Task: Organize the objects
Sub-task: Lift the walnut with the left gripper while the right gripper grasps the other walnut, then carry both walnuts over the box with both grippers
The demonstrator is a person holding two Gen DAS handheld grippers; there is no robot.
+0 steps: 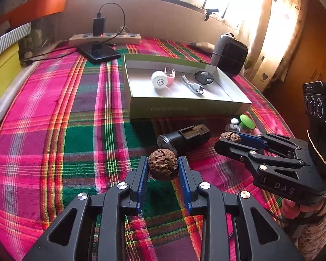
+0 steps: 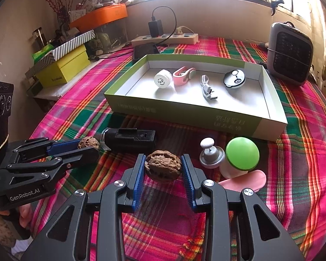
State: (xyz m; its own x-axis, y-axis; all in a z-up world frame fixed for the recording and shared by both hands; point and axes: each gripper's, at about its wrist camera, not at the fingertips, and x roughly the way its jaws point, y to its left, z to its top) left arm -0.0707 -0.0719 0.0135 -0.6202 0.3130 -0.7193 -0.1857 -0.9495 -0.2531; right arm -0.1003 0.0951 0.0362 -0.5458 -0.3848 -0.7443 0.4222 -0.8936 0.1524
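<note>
My left gripper (image 1: pixel 163 165) is shut on a brown walnut (image 1: pixel 163 167), held just above the plaid cloth. My right gripper (image 2: pixel 163 163) is shut on a second walnut (image 2: pixel 163 165). In the left wrist view the right gripper (image 1: pixel 230 140) comes in from the right with its walnut (image 1: pixel 230 136) at the fingertips. In the right wrist view the left gripper (image 2: pixel 88 145) enters from the left, holding its walnut (image 2: pixel 88 143). Beyond both lies an open green-and-white box (image 2: pixel 184 114) holding a white cap (image 2: pixel 163 79), a pink clip (image 2: pixel 183 75), a white cable (image 2: pixel 209 89) and a round black-and-white gadget (image 2: pixel 234 79).
A black cylindrical device (image 2: pixel 128 139) lies in front of the box. A green-topped mushroom object (image 2: pixel 241 155), a small grey knob (image 2: pixel 210 153) and a pink piece (image 2: pixel 247 181) sit to the right. A grey heater (image 2: pixel 290 53), a power strip (image 2: pixel 165 38) and stacked boxes (image 2: pixel 63 67) ring the table's far side.
</note>
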